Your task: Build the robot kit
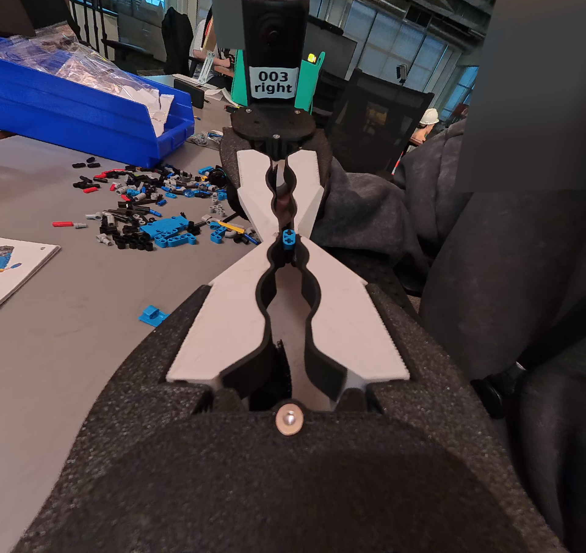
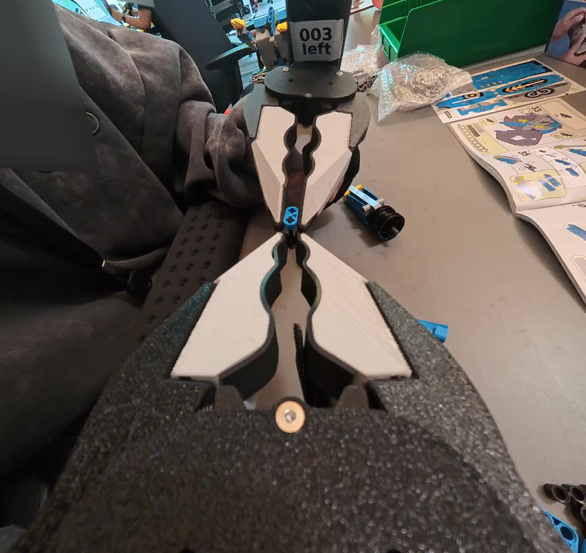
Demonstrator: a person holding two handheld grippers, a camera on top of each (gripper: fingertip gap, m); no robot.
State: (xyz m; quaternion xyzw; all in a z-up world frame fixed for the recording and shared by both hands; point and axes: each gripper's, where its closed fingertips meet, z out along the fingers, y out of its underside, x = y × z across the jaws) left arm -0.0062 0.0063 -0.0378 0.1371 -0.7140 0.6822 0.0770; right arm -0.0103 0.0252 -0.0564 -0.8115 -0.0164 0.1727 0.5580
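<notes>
The two grippers meet tip to tip above the grey table [image 1: 79, 315]. My left gripper [image 1: 287, 247] is shut on a small blue two-hole connector [image 1: 288, 239], gripped by its sides. From the right wrist view the connector [image 2: 291, 217] sits between the left gripper's tips. My right gripper [image 2: 290, 240] is shut on a short black pin [image 2: 290, 242] that reaches up to the connector's underside. From the left wrist view the right gripper [image 1: 287, 227] stands just beyond the connector, with a black stub [image 1: 288, 231] in the upper hole.
A blue bin [image 1: 95, 109] with plastic bags, a pile of loose blue, black, grey and red parts [image 1: 152, 201] and a booklet [image 1: 19, 268] lie left. A blue assembly with a black wheel [image 2: 374, 211], an open instruction booklet [image 2: 523, 144] and a green bin [image 2: 475, 14] lie right. Only a small space, under 4 cm, lies between the two pairs of fingers.
</notes>
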